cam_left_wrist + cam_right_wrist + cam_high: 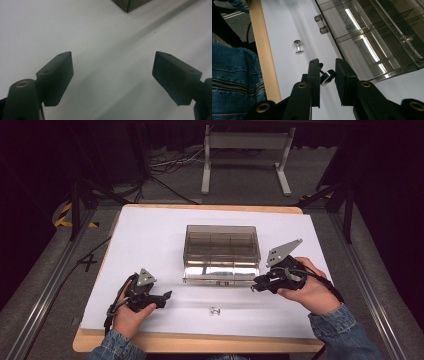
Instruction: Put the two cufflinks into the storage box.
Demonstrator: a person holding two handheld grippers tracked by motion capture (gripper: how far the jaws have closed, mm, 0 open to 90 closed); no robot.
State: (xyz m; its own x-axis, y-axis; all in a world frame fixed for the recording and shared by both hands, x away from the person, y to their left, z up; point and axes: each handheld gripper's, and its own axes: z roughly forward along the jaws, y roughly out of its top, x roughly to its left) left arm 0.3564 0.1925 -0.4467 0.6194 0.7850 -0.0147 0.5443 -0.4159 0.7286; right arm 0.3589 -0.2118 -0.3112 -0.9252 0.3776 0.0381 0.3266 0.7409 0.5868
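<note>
done: right gripper had its jaws clenched on one metal stud, lifted beside the clear compartment box | left: second stud lay on the counter, box unfilled | left gripper jaws released, idle

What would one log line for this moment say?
right gripper: jaws shut on small metal cufflink | left gripper: open, over table | second cufflink: on table | clear box: closed
</note>
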